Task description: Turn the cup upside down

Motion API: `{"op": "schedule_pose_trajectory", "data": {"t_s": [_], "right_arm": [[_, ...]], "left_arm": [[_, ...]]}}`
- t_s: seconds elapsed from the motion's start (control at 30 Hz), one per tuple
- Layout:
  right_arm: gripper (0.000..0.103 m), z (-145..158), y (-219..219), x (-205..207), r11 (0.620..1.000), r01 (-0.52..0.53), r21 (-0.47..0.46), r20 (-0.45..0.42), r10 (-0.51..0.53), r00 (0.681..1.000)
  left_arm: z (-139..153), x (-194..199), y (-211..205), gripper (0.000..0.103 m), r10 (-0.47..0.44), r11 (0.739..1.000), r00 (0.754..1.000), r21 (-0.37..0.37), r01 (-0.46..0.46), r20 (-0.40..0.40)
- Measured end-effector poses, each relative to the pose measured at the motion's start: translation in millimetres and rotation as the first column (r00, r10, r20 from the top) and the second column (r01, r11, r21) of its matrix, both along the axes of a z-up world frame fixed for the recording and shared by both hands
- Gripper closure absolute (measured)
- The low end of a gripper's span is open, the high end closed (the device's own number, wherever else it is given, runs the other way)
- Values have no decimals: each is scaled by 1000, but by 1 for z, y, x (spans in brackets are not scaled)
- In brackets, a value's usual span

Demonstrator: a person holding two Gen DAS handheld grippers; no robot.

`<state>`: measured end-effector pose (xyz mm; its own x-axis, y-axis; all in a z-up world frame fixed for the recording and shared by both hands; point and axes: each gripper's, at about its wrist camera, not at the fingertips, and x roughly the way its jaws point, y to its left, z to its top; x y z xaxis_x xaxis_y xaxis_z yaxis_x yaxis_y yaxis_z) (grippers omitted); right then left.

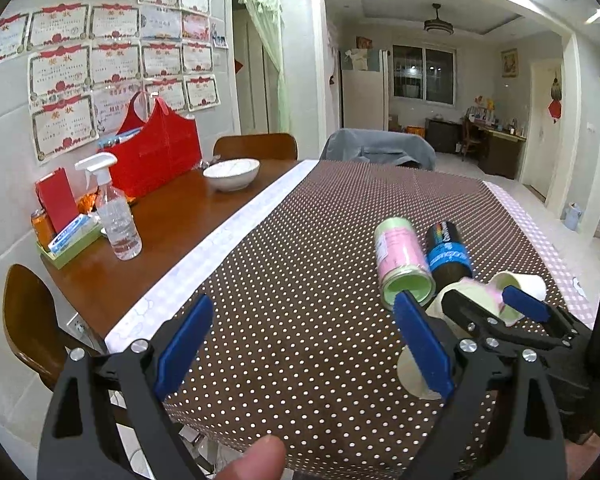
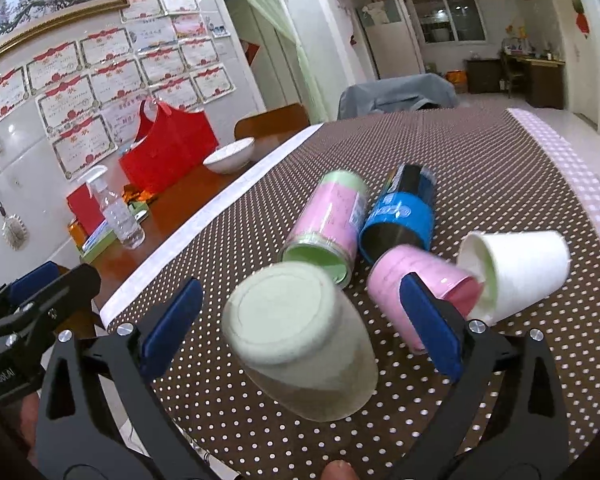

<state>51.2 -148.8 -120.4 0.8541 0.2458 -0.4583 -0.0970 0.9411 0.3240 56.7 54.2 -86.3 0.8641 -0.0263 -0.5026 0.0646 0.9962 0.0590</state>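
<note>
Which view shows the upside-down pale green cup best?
The right wrist view: the pale green cup stands base-up, whole, between the open right gripper fingers. In the left wrist view only slivers show behind the left gripper's finger.

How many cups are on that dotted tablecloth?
5: a pale green cup bottom-up between the right gripper fingers; green-pink cup, blue-black cup, pink cup and white cup lying behind. None looks hidden.

Even, fairly bright indoor light fills both fisheye views, which bow strongly and darken to black at the corners, while the pale green cup nearest the right wrist camera looks motion-blurred.
</note>
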Motion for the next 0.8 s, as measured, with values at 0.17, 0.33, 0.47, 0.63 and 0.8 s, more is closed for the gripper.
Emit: {"op": "schedule_pose_trajectory", "data": {"t_s": [0.17,0.33,0.47,0.63,0.8], "right_arm": [[6,25,-10,-18,999,34,-18,43,-33,999],[6,48,-30,-34,997,81,-5,47,-81,996],[6,64,-42,-47,993,121,-17,54,-120,991],[6,87,-53,-68,985,170,-38,81,-167,983],[6,107,-56,-89,970,228,-87,127,-216,968]], "left_arm": [[13,-9,-8,13,-15,1000,999,4,15,31],[29,-20,-19,13,-40,999,997,4,40,61],[40,-29,-26,13,-48,999,995,9,47,88],[51,-38,-33,13,-41,999,993,26,38,108],[61,-48,-37,13,-40,999,991,31,36,129]]}}
